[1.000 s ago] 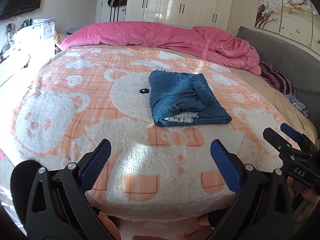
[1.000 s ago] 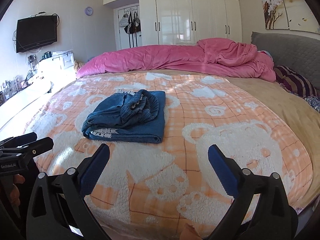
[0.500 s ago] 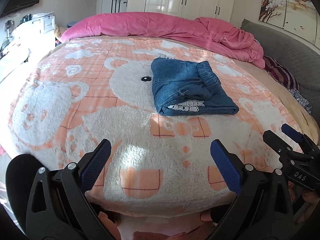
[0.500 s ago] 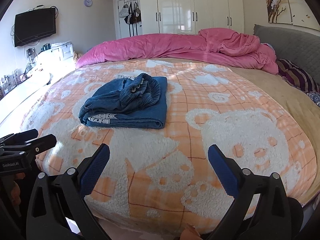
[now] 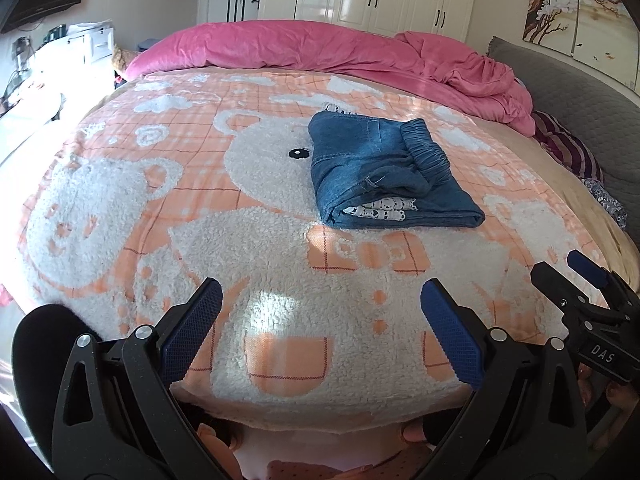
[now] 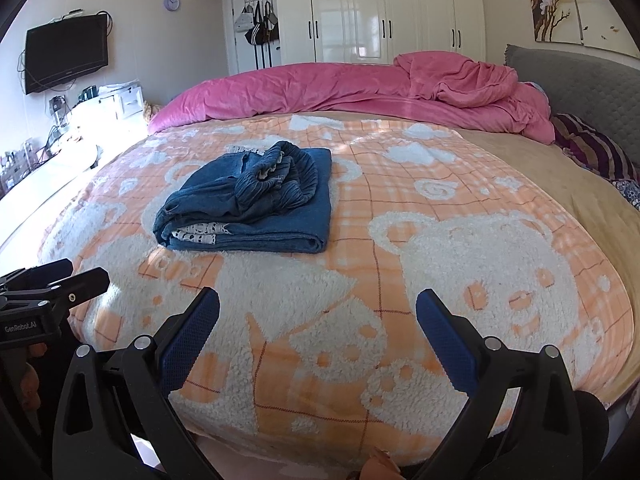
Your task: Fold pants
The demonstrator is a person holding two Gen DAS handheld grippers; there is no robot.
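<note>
Lying folded: denim pants (image 5: 384, 176), patterned lining showing.
Left gripper (image 5: 320, 328): fingers wide, empty.
Right gripper (image 6: 318, 326): fingers wide, empty.
Right view only: wall clock (image 6: 172, 2).

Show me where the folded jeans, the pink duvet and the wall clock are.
folded jeans (image 5: 360, 156), left wrist view, top denim layer.
pink duvet (image 6: 320, 88), right wrist view, smooth middle stretch.
wall clock (image 6: 172, 2), right wrist view, its face.
</note>
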